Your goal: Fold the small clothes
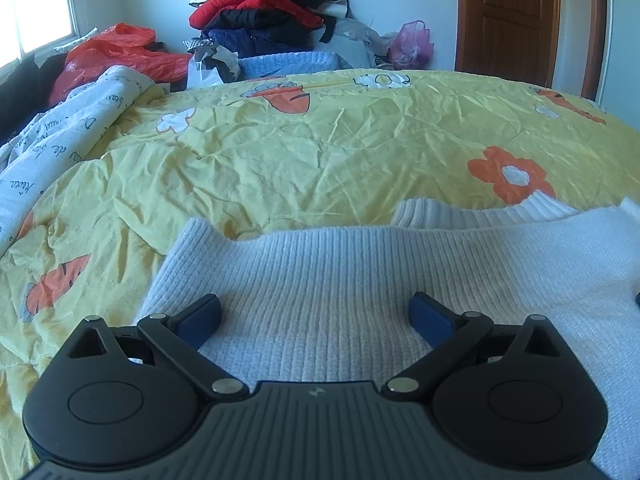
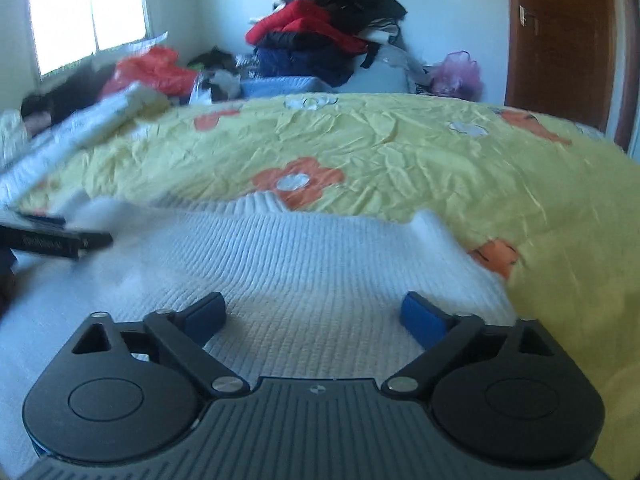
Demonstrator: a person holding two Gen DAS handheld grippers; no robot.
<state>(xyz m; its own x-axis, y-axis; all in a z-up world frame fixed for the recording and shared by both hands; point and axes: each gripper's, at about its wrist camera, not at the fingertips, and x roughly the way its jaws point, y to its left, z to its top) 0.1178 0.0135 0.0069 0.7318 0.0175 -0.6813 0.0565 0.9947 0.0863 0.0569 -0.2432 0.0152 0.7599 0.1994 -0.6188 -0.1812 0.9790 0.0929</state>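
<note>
A white ribbed knit sweater (image 1: 360, 264) lies flat on a yellow bedspread (image 1: 320, 152) with orange flowers; its ribbed collar (image 1: 492, 210) points away from me. My left gripper (image 1: 316, 316) is open and empty just above the sweater's left part, near its left edge. In the right wrist view the same sweater (image 2: 304, 256) fills the foreground, collar (image 2: 260, 204) at the far side. My right gripper (image 2: 314, 314) is open and empty above the sweater's right part. The left gripper's black body (image 2: 52, 240) shows at that view's left edge.
A rolled white printed quilt (image 1: 68, 128) lies at the bed's left. Behind the bed stand a pile of red and dark clothes (image 1: 272, 4), red plastic bags (image 1: 120, 52), a pink bag (image 1: 412, 44), and a brown door (image 1: 508, 20) at the right.
</note>
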